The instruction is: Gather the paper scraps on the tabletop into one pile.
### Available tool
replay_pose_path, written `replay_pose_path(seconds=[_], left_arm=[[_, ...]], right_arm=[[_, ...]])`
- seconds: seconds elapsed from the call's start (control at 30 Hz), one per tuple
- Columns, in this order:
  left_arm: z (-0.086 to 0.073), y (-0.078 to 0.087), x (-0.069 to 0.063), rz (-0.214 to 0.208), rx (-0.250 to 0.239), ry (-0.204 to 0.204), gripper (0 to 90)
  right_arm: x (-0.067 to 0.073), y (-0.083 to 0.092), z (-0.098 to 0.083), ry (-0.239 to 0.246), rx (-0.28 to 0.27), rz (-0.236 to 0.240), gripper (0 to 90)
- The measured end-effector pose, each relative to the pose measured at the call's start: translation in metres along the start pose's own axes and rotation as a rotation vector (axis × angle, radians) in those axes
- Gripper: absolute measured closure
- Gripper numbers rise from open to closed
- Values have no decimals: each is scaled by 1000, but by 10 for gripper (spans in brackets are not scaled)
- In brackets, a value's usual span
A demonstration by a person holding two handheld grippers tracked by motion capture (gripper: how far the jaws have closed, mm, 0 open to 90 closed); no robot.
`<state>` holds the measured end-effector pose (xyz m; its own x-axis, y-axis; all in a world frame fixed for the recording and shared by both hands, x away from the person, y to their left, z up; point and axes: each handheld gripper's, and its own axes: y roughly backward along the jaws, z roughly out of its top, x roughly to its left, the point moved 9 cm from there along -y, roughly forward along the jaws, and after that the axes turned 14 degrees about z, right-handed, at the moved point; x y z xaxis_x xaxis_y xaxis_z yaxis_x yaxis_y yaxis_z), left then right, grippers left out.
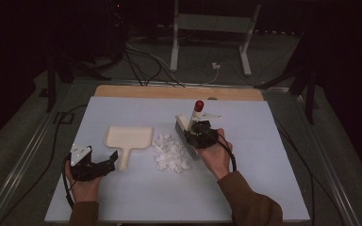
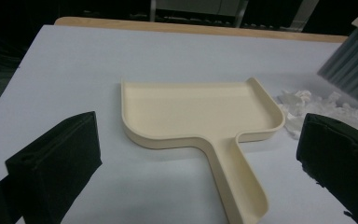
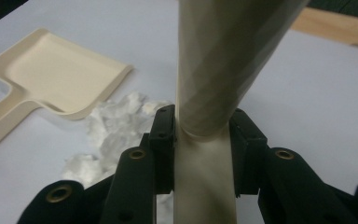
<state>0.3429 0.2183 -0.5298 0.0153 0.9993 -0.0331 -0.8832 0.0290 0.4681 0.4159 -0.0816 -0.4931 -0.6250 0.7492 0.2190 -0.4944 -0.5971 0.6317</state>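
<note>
- A cream plastic dustpan (image 1: 128, 137) with a flat tray and a short handle lies flat on the pale blue-grey counter (image 1: 264, 179); it serves here as the landmark.
- Just to the right of the dustpan's tray, a loose pile of white crumpled paper scraps (image 1: 171, 153) sits on the counter, its near edge close to the tray's right rim but apart from the handle.
- Right of the scraps, on the side away from the dustpan, stands a hand brush with a cream handle, a red tip and grey-green bristles (image 1: 188, 136); its bristle head is down at the edge of the pile and its handle tilts up and away.
- The right gripper (image 3: 200, 149) is clamped narrow on the brush's cream handle, the black pads pressing both sides of it, as the right gripper view shows.
- The left gripper (image 2: 200, 163) is near the end of the dustpan's handle, jaws spread wide; the handle lies between them and touches neither pad.
- A light wooden board edge (image 1: 179, 92) runs along the counter's far side, beyond the dustpan.
</note>
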Motion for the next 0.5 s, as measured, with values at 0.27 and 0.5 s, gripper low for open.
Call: replay_pose_path(seconds=[0.27, 0.5], left_arm=[[0, -1, 0, -1, 0, 3, 5], [0, 0, 0, -3, 1, 4, 5]], right_arm=[[-18, -11, 16, 190, 36, -3, 675], [-22, -36, 21, 295, 86, 31, 675]])
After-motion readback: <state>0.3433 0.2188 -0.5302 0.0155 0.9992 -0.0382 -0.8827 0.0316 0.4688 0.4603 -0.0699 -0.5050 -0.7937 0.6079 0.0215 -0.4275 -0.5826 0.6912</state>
